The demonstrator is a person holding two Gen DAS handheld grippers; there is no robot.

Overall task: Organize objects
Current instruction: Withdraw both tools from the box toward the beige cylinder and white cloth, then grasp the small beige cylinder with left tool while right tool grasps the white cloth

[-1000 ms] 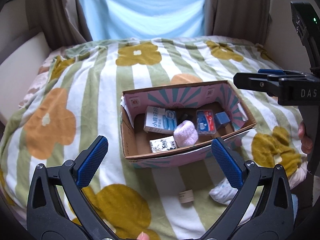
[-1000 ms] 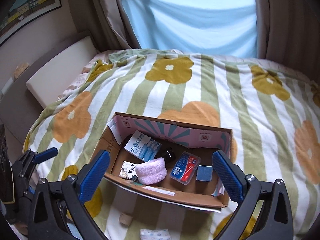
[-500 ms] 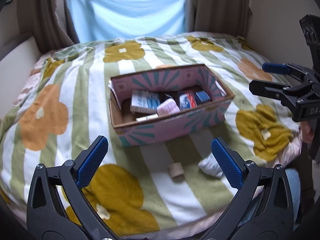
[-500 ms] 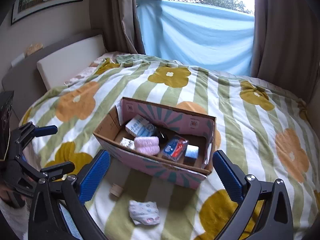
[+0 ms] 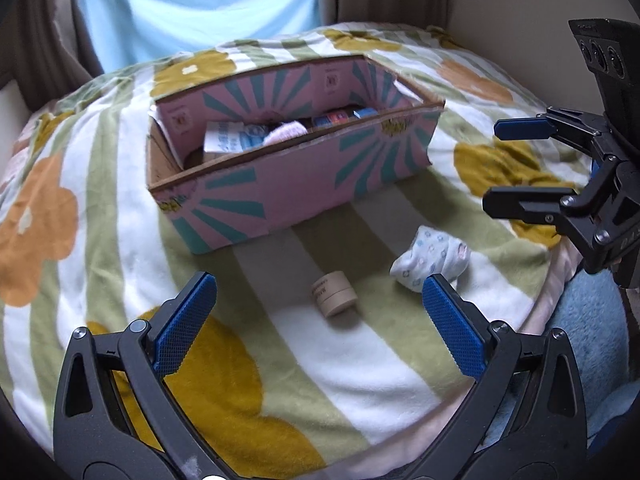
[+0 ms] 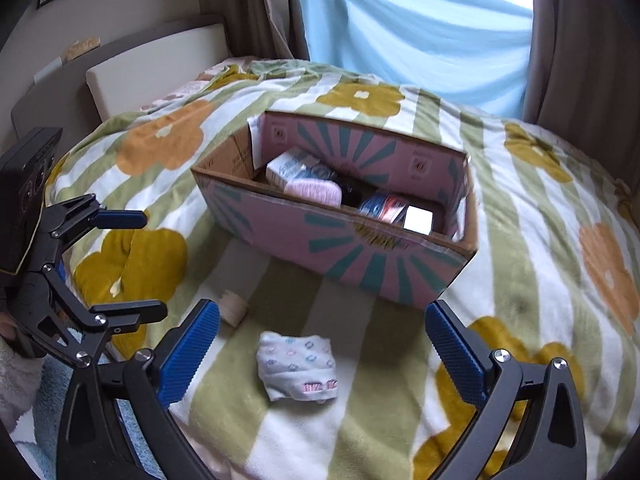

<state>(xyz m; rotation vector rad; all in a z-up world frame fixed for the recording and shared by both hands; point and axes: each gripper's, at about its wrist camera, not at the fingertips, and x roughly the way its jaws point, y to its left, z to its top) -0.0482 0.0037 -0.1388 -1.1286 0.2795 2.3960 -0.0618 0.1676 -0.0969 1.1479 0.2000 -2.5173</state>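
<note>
A pink cardboard box with teal rays (image 5: 288, 184) (image 6: 360, 256) stands on the bed and holds several items, among them a white-blue carton (image 6: 292, 168) and a pink rolled cloth (image 6: 314, 192). In front of it lie a small tan cylinder (image 5: 334, 294) (image 6: 234, 308) and a folded white patterned cloth (image 5: 432, 258) (image 6: 298, 366). My left gripper (image 5: 320, 316) is open and empty, low over the cylinder. My right gripper (image 6: 322, 352) is open and empty, low over the white cloth. Each gripper shows in the other's view (image 5: 516, 164) (image 6: 132, 264).
The bed carries a striped flower-print blanket (image 5: 100, 184) (image 6: 540, 208). A light blue cloth (image 6: 420, 36) hangs over the window between brown curtains. A cream headboard cushion (image 6: 156, 68) is at the left. A blue fuzzy fabric (image 5: 588, 320) lies at the bed's near edge.
Both grippers have dropped lower and come nearer the bed's front edge, so the box now shows from its side. The cylinder and the white cloth now lie between the open fingers.
</note>
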